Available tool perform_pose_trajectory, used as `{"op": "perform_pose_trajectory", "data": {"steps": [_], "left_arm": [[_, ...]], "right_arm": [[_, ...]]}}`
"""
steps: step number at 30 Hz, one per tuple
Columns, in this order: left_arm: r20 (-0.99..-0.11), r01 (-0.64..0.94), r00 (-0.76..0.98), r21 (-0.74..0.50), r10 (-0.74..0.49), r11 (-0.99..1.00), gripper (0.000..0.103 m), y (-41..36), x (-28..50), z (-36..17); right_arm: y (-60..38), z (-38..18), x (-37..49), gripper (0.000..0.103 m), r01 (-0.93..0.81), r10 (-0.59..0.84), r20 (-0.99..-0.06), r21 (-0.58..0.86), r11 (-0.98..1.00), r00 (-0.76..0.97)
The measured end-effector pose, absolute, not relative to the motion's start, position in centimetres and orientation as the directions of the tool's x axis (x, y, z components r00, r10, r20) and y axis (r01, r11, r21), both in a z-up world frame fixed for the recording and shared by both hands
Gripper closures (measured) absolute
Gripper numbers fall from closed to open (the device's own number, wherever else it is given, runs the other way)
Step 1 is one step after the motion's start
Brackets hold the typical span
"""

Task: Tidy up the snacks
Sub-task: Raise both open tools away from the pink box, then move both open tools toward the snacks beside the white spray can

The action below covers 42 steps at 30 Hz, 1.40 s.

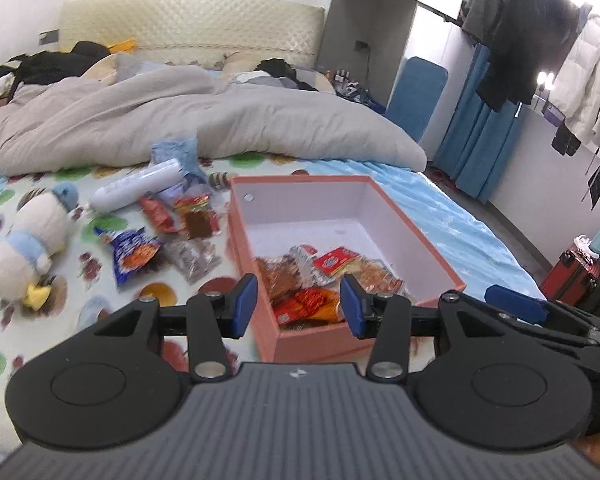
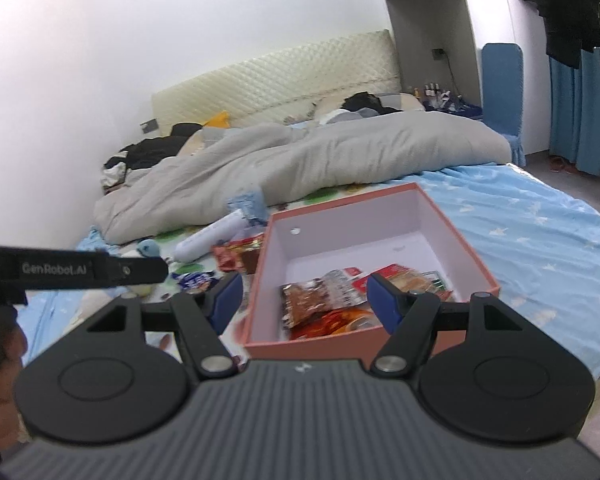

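Note:
A pink open box (image 1: 260, 322) with a white inside sits on the bed; it also shows in the right wrist view (image 2: 260, 272). Several snack packets (image 1: 320, 280) lie in its near end, also seen in the right wrist view (image 2: 324, 300). More loose snack packets (image 1: 168, 232) lie on the sheet left of the box, with a blue one (image 1: 134, 256) and a white tube pack (image 1: 140, 186). My left gripper (image 1: 298, 306) is open and empty above the box's near corner. My right gripper (image 2: 302, 302) is open and empty above the box's near edge.
A plush duck (image 1: 28, 240) lies at the left on the patterned sheet. A grey duvet (image 1: 180, 120) is bunched behind the snacks. The bed's right edge drops to the floor, with a red suitcase (image 1: 572, 276), blue curtains and hanging clothes beyond. The left gripper's body (image 2: 72, 270) crosses the right wrist view.

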<state>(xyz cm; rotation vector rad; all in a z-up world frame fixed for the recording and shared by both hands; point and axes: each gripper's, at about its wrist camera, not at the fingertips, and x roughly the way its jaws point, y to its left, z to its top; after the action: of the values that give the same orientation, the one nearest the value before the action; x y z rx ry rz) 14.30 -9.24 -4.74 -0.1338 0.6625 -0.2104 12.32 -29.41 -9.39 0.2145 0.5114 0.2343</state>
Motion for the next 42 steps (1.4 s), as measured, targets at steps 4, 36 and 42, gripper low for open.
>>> {"op": "perform_pose_trajectory", "data": {"steps": [4, 36, 42], "left_arm": [[-0.599, 0.109, 0.774, -0.196, -0.207, 0.975, 0.052, -7.3, 11.7, -5.1], [-0.699, -0.14, 0.715, -0.174, -0.022, 0.975, 0.052, 1.3, 6.0, -10.6], [-0.727, -0.185, 0.686, -0.162, 0.009, 0.969, 0.052, 2.8, 7.8, -12.1]], "right_arm": [[-27.9, -10.0, 10.5, 0.032, -0.191, 0.299, -0.467, 0.264, 0.945, 0.832], [-20.1, -13.5, 7.7, 0.033, -0.376, 0.42, -0.536, 0.196, 0.905, 0.732], [-18.4, -14.3, 9.2, 0.033, -0.399, 0.44, -0.551, 0.201, 0.894, 0.709]]}}
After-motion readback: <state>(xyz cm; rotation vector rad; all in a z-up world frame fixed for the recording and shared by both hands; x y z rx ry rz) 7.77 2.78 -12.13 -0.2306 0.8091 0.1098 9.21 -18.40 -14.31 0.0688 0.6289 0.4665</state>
